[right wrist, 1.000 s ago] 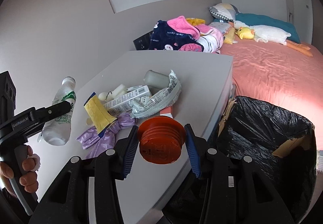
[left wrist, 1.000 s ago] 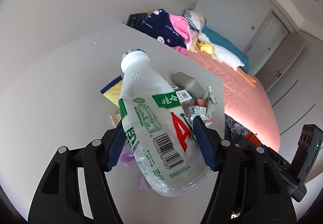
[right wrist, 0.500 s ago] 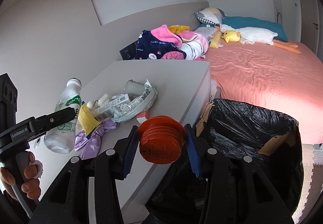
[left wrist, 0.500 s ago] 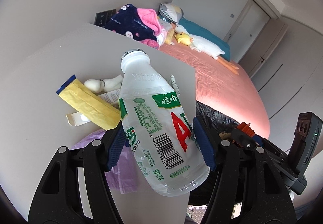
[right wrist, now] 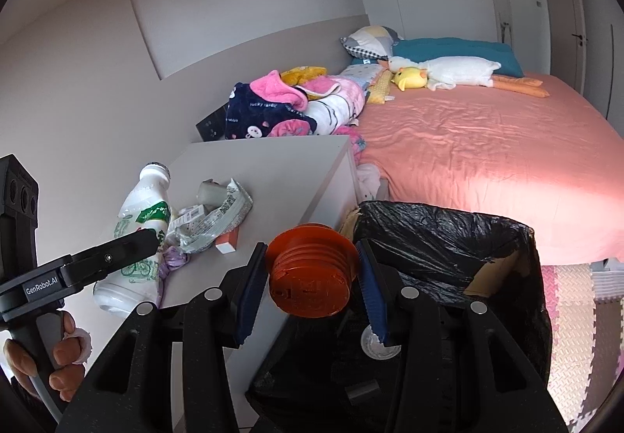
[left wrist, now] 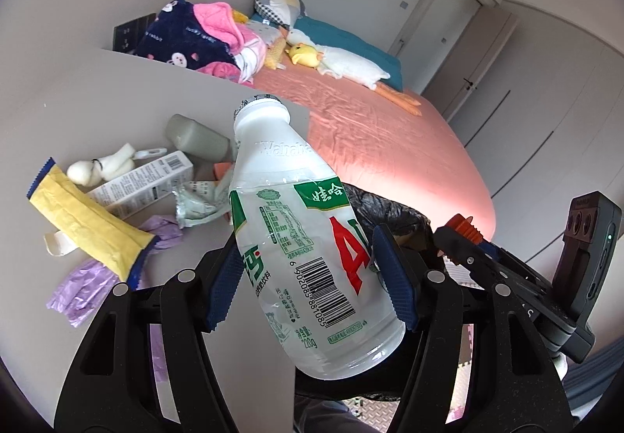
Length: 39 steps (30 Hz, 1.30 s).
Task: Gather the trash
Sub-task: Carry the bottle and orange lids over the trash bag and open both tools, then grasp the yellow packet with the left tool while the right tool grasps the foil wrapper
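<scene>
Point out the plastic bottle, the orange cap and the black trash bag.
plastic bottle (left wrist: 312, 238): left wrist view, on its printed label.
orange cap (right wrist: 310, 277): right wrist view, on its ribbed side.
black trash bag (right wrist: 448, 234): right wrist view, on its far inner wall.
</scene>
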Motion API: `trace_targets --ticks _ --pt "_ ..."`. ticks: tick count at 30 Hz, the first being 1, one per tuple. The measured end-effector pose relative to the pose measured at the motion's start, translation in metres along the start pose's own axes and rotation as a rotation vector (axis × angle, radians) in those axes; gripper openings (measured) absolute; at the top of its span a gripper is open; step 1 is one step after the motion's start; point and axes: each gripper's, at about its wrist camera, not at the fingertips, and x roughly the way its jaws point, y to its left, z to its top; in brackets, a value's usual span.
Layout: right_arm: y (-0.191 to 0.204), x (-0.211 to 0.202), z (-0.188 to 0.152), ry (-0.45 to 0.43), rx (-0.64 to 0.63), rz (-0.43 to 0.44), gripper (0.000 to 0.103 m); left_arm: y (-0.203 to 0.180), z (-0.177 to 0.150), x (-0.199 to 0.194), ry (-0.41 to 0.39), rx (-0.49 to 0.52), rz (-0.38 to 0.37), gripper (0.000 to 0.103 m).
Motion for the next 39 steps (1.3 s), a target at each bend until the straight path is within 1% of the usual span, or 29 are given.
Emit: trace_targets --ticks 10,12,14,15,16,17,18,19,21,26,34,39 --pt "-0.032 -0.011 -0.001 -0.017 0.055 -0.056 0.047 -0.031 -0.008 0.029 0.066 0.048 -0.078 0.063" --pt "-0.04 -0.013 0.0 -0.021 0.073 -0.064 0.047 -0.033 -0.01 0.034 0.092 0.044 -0.131 0.064" --pt "-0.05 -0.017 0.001 -0.026 0.12 -0.078 0.048 -0.036 -0.014 0.043 0.156 0.038 -0.241 0.068" --pt "-0.057 -0.019 0.002 -0.03 0.154 -0.086 0.057 -0.037 -0.015 0.048 0.185 0.024 -0.277 0.084" --pt "-0.064 -0.023 0.003 -0.039 0.185 -0.107 0.066 -0.036 -0.015 0.052 0.201 0.001 -0.298 0.098" --pt "-0.068 -0.027 0.003 -0.061 0.2 -0.138 0.08 -0.035 -0.016 0.054 0.204 -0.016 -0.313 0.097" --pt "-0.071 -0.032 0.004 -0.084 0.202 -0.167 0.081 -0.035 -0.017 0.056 0.209 -0.023 -0.319 0.097" --pt "-0.073 -0.035 0.004 -0.093 0.194 -0.186 0.081 -0.035 -0.018 0.057 0.212 -0.023 -0.313 0.097" --pt "-0.078 -0.038 0.005 -0.099 0.198 -0.196 0.082 -0.036 -0.02 0.058 0.212 -0.015 -0.297 0.097" --pt "-0.079 -0.033 0.004 -0.089 0.199 -0.191 0.081 -0.038 -0.023 0.051 0.193 0.007 -0.261 0.097" --pt "-0.06 -0.024 0.001 -0.083 0.145 -0.172 0.082 -0.027 -0.02 0.042 0.147 0.026 -0.173 0.097" --pt "-0.046 -0.017 0.001 -0.072 0.121 -0.155 0.081 -0.015 -0.019 0.036 0.121 0.02 -0.13 0.097"
